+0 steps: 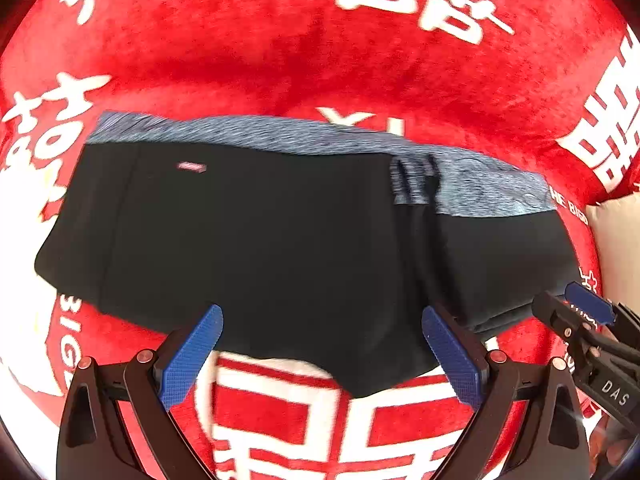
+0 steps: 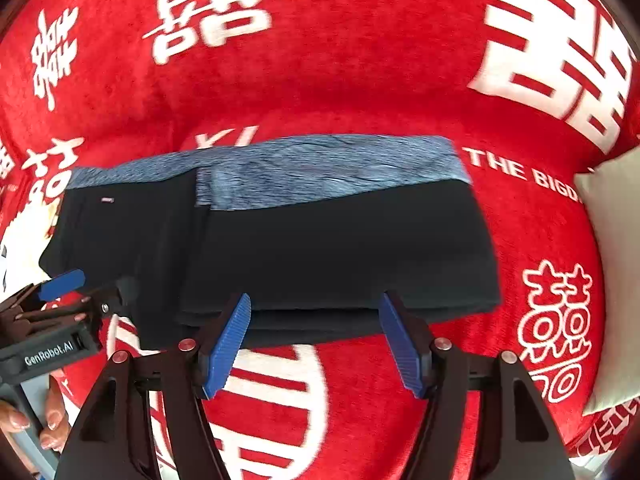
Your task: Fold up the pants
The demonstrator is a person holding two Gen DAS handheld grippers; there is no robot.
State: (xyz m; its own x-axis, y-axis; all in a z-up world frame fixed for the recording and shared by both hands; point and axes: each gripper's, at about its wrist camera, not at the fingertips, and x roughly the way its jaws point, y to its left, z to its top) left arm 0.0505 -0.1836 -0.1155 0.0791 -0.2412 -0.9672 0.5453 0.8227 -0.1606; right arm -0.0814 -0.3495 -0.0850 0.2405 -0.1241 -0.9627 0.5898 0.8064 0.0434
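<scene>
The pants, black with a blue-grey mottled waistband, lie folded into a flat wide stack on the red blanket. A small pink label sits near their upper left. My left gripper hovers open over the stack's near edge, its blue pads wide apart and pressing on nothing. In the right wrist view the same pants lie ahead, and my right gripper stands open above their near edge, holding nothing. Each gripper shows in the other's view: the right gripper at the right edge, the left gripper at the left.
A red plush blanket with large white characters and lettering covers the whole surface. A beige pillow lies at the right, close to the pants' right end. A person's fingers hold the left gripper's handle at the lower left.
</scene>
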